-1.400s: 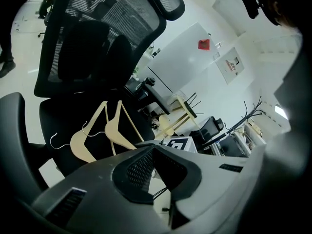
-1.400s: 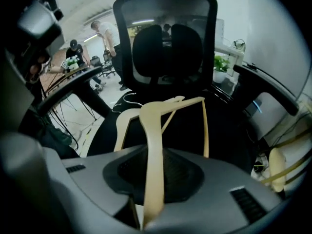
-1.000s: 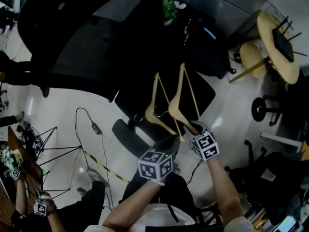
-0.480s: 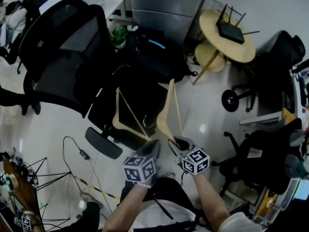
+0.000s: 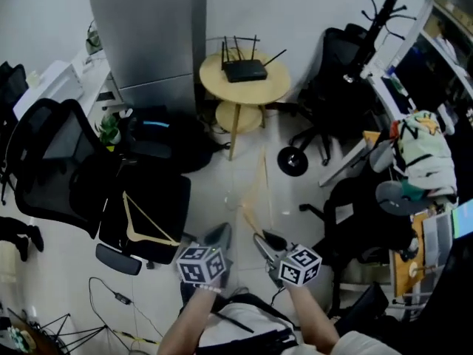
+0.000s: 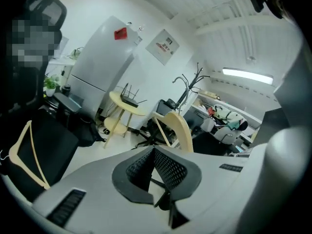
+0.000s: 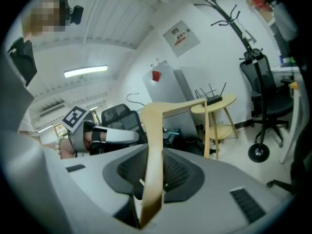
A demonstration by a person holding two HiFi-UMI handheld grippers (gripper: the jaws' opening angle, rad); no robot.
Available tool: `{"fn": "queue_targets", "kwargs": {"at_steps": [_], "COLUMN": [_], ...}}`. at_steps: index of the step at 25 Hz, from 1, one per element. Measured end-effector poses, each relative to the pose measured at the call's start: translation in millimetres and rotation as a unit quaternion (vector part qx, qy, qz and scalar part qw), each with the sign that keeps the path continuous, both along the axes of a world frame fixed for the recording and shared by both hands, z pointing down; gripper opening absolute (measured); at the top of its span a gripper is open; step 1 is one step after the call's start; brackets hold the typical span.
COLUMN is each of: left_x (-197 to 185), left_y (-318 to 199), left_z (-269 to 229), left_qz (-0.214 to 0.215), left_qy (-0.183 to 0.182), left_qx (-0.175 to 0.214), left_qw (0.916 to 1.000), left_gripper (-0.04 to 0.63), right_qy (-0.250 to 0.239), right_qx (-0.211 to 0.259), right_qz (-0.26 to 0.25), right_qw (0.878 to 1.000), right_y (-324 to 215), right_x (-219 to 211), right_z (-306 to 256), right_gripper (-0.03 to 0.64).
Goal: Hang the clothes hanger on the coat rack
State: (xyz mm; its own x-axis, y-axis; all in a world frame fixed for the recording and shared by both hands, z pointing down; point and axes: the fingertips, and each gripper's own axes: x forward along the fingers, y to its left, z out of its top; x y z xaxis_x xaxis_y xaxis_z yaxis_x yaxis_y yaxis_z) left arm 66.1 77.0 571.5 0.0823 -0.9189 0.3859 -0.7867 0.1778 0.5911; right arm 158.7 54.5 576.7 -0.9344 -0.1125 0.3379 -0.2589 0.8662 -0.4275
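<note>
**Carrying the hanger toward the rack.** The right gripper (image 5: 264,241) is clamped on a pale wooden clothes hanger (image 7: 153,150). Its pads press on one shoulder arm low down, toward that arm's end. The rest of the frame stands up and away from the jaws, and its lower bar drops at the right. The left gripper (image 5: 218,237) carries nothing, and its pads appear to meet at their tips. The coat rack (image 5: 378,9), a dark pole with curved prongs, stands at the far right, well apart from both grippers. Dark office chairs stand between. A second hanger (image 5: 144,225) lies on the seat of a black chair (image 5: 168,198) at the near left. A round table (image 5: 275,91) bearing a router (image 5: 244,70) stands at the far centre.

**Handling.** The hanger looks light, stiff and smooth-finished, so it should neither sag nor crush. Held by one arm's end, it has most of its length out past the pads and may pivot or slip between them when swung. The hook cannot be made out in these views. A hold close to the neck, just under the hook, would give surer aim at a prong.
</note>
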Motion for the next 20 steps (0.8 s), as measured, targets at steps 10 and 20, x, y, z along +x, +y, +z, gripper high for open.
{"fn": "queue_targets", "kwargs": {"at_steps": [10,20], "left_x": [109,85], "left_y": [-73,-155], "left_z": [-81,-142], "left_qz": [0.103,0.15], "left_qy": [-0.079,-0.085], "left_qx": [0.06,0.115], "left_qw": [0.9898,0.9783], "left_gripper": [-0.002,-0.002], "right_qy": [-0.057,-0.102], "right_qx": [-0.007,0.0], "right_qz": [0.126,0.169], "right_qw": [0.99,0.98], "right_y": [-49,-113], "right_x": [110,89], "right_z": [-74,-127], "right_gripper": [0.109,0.109]}}
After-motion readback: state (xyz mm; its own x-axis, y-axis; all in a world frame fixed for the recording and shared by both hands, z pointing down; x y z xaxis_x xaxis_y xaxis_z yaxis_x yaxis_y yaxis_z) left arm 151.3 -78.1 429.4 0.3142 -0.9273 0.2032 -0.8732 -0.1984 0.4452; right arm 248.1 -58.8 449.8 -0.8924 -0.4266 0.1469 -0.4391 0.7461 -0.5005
